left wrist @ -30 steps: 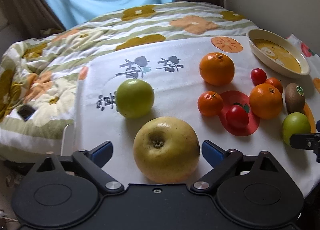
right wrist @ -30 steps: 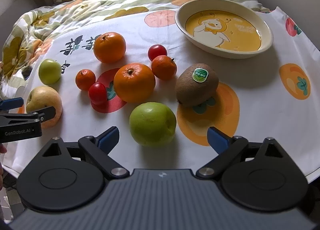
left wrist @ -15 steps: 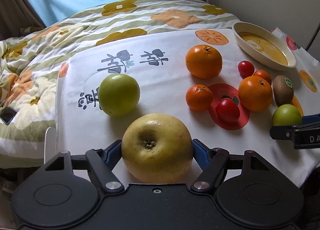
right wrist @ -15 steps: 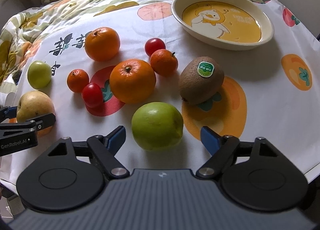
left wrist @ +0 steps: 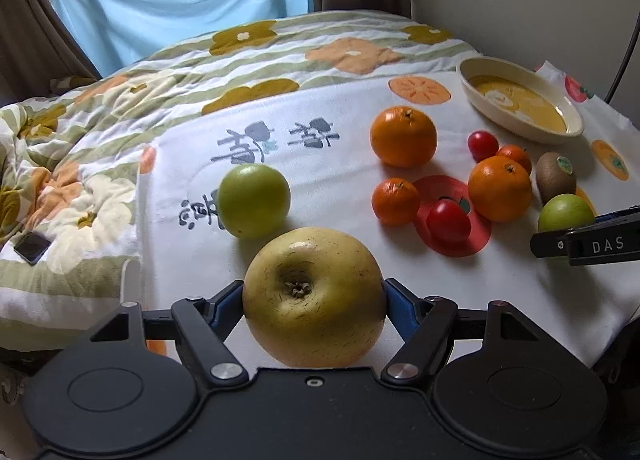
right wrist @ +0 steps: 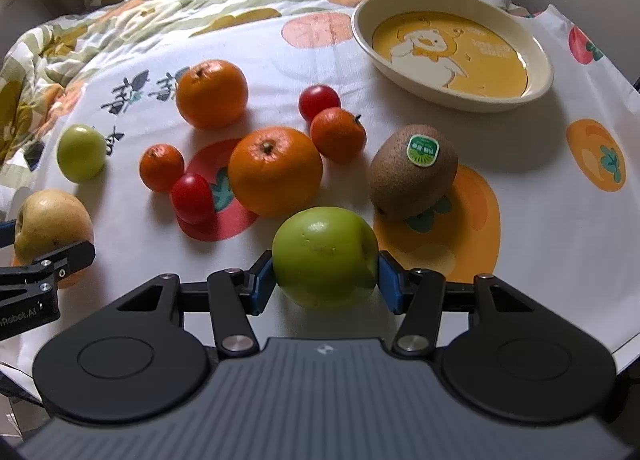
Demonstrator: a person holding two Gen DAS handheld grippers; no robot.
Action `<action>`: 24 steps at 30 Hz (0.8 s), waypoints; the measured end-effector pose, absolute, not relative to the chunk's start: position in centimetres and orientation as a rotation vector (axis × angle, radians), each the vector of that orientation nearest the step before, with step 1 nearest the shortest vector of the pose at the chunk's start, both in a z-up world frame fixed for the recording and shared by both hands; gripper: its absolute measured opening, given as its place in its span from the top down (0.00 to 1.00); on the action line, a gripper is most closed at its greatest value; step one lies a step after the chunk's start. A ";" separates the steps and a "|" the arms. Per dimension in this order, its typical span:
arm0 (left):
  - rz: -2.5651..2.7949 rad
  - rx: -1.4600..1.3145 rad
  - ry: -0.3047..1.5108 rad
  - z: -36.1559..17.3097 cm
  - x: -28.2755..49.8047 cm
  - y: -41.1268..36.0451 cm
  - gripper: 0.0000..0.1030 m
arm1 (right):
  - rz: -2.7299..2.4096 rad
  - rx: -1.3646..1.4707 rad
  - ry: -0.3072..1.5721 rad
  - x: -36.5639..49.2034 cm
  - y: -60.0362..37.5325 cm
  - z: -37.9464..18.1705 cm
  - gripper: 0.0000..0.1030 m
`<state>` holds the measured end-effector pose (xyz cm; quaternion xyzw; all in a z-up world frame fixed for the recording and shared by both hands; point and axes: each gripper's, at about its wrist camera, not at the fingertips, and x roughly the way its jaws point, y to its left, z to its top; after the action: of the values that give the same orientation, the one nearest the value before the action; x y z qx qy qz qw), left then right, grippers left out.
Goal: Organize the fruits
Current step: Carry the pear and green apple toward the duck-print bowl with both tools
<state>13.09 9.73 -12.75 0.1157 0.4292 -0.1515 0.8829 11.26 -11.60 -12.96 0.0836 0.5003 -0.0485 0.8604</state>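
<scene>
My left gripper (left wrist: 314, 300) is shut on a large yellow pear (left wrist: 314, 296), which also shows at the left of the right wrist view (right wrist: 52, 226). My right gripper (right wrist: 325, 280) is shut on a green apple (right wrist: 325, 256), seen in the left wrist view (left wrist: 564, 216) too. A second green apple (left wrist: 253, 200) lies left of the group. Two big oranges (right wrist: 275, 171) (right wrist: 211, 93), two small mandarins (right wrist: 161, 166) (right wrist: 338, 134), two cherry tomatoes (right wrist: 192, 198) (right wrist: 319, 101) and a kiwi (right wrist: 412, 170) lie on the white cloth (right wrist: 560, 220).
A cream oval dish (right wrist: 540, 92) with a yellow duck picture stands at the back right. A flowered quilt (left wrist: 80, 132) lies behind and left of the cloth, with a phone (left wrist: 32, 247) on it. A wall stands at the right.
Both grippers have closed: the left on the yellow pear, the right on the green apple. Both moved forward around their fruit, and the left one has tilted up a little.
</scene>
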 end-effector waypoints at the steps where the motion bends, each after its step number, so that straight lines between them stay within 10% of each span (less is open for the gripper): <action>1: -0.313 0.237 0.885 -12.3 12.9 9.7 0.25 | -0.101 0.178 1.041 11.2 -11.7 -12.6 0.34; 24: -0.299 0.133 0.741 -3.1 13.0 -0.4 0.25 | -0.119 0.177 0.884 11.0 -24.7 -3.8 0.34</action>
<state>13.02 -0.35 -3.05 0.0648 0.3606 -0.1454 0.9190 11.03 -24.65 -3.79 0.0854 0.4268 -0.0574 0.8985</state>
